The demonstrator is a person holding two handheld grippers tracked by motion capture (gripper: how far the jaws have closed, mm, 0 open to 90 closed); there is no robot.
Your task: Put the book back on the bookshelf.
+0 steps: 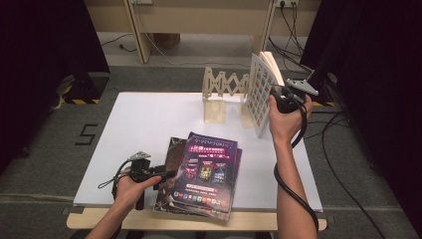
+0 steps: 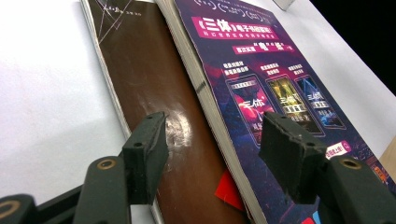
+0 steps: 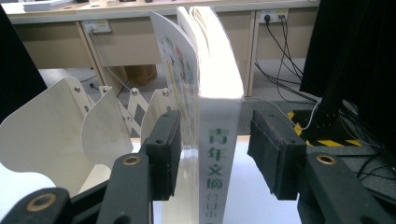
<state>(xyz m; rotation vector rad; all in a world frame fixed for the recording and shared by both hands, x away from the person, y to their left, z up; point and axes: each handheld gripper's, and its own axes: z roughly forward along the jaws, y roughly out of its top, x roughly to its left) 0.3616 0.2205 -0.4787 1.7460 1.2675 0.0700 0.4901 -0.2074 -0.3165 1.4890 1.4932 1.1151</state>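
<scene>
Your right hand-held gripper (image 1: 276,97) has its jaws wide open around the spine of the white book (image 3: 219,135), which stands upright at the far right of the surface (image 1: 144,119), just beside the accordion rack (image 1: 224,87). One pad sits against the cover and the other is clear, so the book likely stands by itself. Your left hand-held gripper (image 2: 212,154) is open too, low at the near left edge of the flat stack: purple book (image 2: 275,88) over brown book (image 2: 149,79), probably next.

Upright book (image 1: 262,92) right of folding rack (image 1: 225,87), stacked books (image 1: 201,172) in front
</scene>
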